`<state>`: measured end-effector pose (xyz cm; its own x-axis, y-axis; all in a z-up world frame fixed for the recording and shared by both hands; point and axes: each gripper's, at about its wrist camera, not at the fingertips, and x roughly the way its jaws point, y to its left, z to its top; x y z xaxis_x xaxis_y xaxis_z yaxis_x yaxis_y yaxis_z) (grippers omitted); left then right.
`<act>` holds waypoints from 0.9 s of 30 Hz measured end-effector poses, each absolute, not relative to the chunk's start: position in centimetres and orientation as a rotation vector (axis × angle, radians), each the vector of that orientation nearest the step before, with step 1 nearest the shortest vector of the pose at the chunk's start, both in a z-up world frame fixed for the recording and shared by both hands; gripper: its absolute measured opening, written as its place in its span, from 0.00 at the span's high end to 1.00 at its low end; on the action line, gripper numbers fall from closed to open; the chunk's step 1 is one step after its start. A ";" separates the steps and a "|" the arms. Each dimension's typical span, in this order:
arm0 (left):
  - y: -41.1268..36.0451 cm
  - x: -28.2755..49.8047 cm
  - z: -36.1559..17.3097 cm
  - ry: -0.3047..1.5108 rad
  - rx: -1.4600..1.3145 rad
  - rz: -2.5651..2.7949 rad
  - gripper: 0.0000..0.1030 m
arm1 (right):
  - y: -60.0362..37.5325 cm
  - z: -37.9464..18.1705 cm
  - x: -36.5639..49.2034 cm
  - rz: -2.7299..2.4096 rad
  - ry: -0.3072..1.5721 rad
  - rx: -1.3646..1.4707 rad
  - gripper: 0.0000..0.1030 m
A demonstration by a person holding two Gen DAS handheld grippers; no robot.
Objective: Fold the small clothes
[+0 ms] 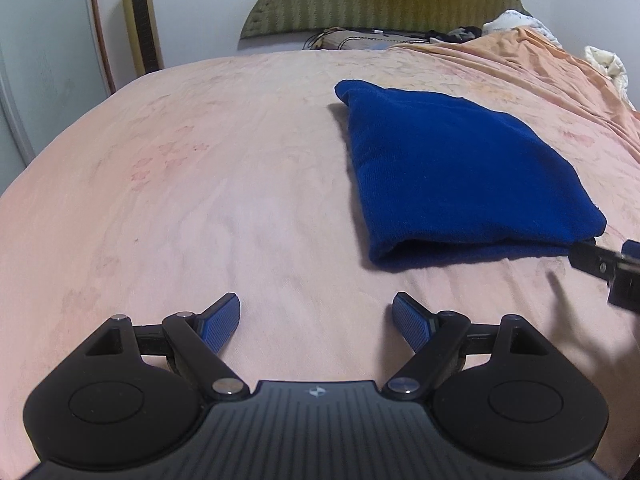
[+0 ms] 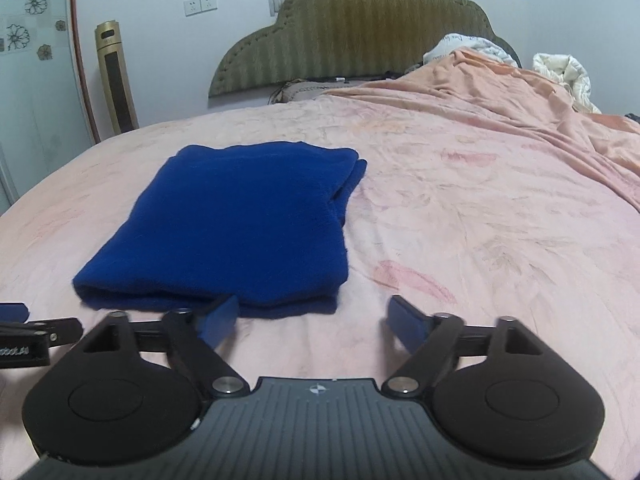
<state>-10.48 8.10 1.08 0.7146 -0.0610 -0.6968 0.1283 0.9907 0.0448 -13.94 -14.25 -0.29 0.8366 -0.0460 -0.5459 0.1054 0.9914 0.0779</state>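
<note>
A dark blue garment (image 1: 452,168) lies folded into a thick rectangle on the pink bed sheet (image 1: 200,200). My left gripper (image 1: 316,308) hovers over bare sheet, in front and to the left of the garment, open with nothing between its fingers. In the right wrist view the garment (image 2: 240,224) fills the centre left. My right gripper (image 2: 314,308) is open right at the garment's near edge; its left fingertip (image 2: 224,314) overlaps the fold and the pads press on nothing. Each gripper shows at the edge of the other's view: the right gripper (image 1: 600,264) and the left gripper (image 2: 24,324).
An orange blanket (image 2: 520,108) is rumpled at the right and far side of the bed, with white bedding (image 2: 564,72) behind it. A green padded headboard (image 2: 360,32) and a pillow (image 1: 352,40) close off the far end. A gold tower fan (image 1: 140,16) stands by the left wall.
</note>
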 end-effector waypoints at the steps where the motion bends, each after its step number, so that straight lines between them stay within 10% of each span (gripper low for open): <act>1: 8.0 -10.6 1.1 0.765 0.092 -0.102 0.19 | -14.0 -0.3 -14.2 -0.078 0.569 0.098 0.13; 27: 6.2 -12.3 1.9 0.785 0.077 -0.092 0.18 | -11.7 0.5 -15.9 -0.060 0.660 0.033 0.00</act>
<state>-12.34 6.21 1.86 0.7040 -0.0535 -0.7082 0.1109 0.9932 0.0352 -15.87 -11.66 0.53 0.7883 -0.0452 -0.6137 0.0663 0.9977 0.0117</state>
